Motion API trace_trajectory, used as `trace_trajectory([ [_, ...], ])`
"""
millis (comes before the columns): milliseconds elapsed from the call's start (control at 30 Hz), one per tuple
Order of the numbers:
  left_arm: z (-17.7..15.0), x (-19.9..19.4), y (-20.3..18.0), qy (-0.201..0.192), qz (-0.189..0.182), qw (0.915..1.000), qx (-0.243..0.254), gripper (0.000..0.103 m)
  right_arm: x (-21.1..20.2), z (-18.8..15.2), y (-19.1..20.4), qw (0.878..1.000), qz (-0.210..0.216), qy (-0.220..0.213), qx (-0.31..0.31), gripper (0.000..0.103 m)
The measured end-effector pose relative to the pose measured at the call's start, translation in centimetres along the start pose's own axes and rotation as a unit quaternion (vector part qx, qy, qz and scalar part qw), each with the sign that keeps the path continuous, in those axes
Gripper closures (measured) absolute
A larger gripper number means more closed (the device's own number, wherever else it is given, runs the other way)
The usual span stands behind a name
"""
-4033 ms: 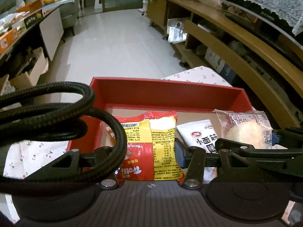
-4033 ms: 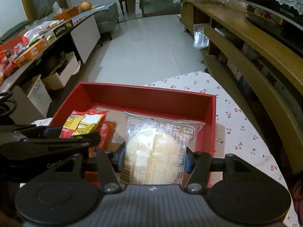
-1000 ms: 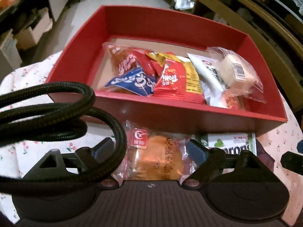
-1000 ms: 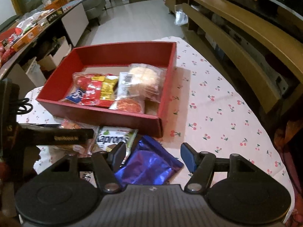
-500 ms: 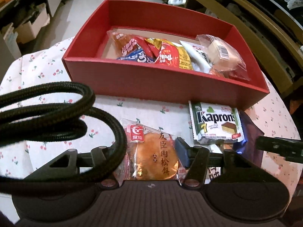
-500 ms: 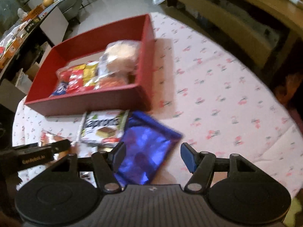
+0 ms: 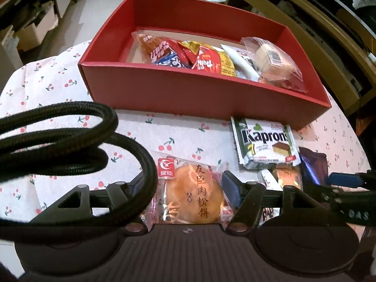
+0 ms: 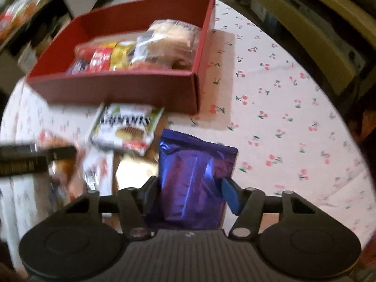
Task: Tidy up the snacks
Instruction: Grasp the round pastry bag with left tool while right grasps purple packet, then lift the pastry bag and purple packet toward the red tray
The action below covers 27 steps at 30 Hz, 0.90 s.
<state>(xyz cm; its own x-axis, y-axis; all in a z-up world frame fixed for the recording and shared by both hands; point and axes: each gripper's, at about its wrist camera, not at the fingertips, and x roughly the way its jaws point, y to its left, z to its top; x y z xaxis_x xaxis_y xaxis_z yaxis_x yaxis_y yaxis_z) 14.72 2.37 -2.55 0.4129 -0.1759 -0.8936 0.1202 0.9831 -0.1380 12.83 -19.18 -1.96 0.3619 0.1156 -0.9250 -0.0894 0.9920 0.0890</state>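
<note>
The left tongs (image 7: 185,188) sit at the lower centre of the left wrist view, jaws drawn in against both sides of a clear-wrapped round pastry (image 7: 193,199). The right tongs (image 8: 190,192) sit at the lower centre of the right wrist view, jaws pressed into a crinkled blue foil packet (image 8: 195,176). The right tongs also show at the right edge of the left view, the left tongs as a blurred dark bar at the left edge of the right view.

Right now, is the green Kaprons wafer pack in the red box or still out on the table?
Out. The Kaprons pack lies flat on the cherry-print tablecloth, just in front of the red box near wall.
</note>
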Motion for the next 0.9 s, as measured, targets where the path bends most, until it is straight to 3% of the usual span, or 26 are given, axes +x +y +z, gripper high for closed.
trace_trajectory([
  [133,-0.2,-0.2,0.4,0.000,-0.003,1.0000,-0.008,0.028,-0.2,-1.0,-0.5,1.000,-0.024,0.008,-0.012,0.044],
  [300,-0.1,0.1,0.2,-0.006,0.006,0.9999,-0.011,0.020,0.9,-1.3,-0.1,0.999,-0.047,0.000,-0.014,0.022],
  [433,-0.4,0.3,-0.6,-0.008,0.019,0.9997,0.014,0.016,1.1,-1.1,-2.1,0.999,-0.020,0.007,0.039,0.007],
  [500,-0.6,0.3,-0.7,-0.011,0.023,0.9995,0.018,0.016,0.8,-1.3,-2.2,0.999,-0.024,0.001,0.032,0.014],
  [533,-0.6,0.2,-0.8,-0.010,0.023,0.9995,0.019,0.020,0.6,-1.5,-2.0,0.999,-0.028,-0.003,0.023,0.026],
  [567,-0.6,0.0,-0.8,-0.009,0.021,0.9995,0.022,0.023,0.2,-1.6,-1.8,0.999,-0.035,-0.009,0.015,0.032],
  [667,-0.7,-0.3,-0.8,-0.004,0.013,0.9996,0.026,0.028,-0.1,-2.2,-0.9,0.999,-0.037,-0.011,-0.009,0.034],
  [733,-0.9,-0.8,-0.8,-0.007,0.011,0.9994,0.031,0.031,-0.7,-2.5,-0.1,0.999,-0.041,-0.022,-0.029,0.042],
  [900,-1.3,-1.6,-1.0,-0.013,0.008,0.9991,0.039,0.039,-1.6,-2.6,0.5,0.998,-0.025,-0.038,-0.036,0.042],
])
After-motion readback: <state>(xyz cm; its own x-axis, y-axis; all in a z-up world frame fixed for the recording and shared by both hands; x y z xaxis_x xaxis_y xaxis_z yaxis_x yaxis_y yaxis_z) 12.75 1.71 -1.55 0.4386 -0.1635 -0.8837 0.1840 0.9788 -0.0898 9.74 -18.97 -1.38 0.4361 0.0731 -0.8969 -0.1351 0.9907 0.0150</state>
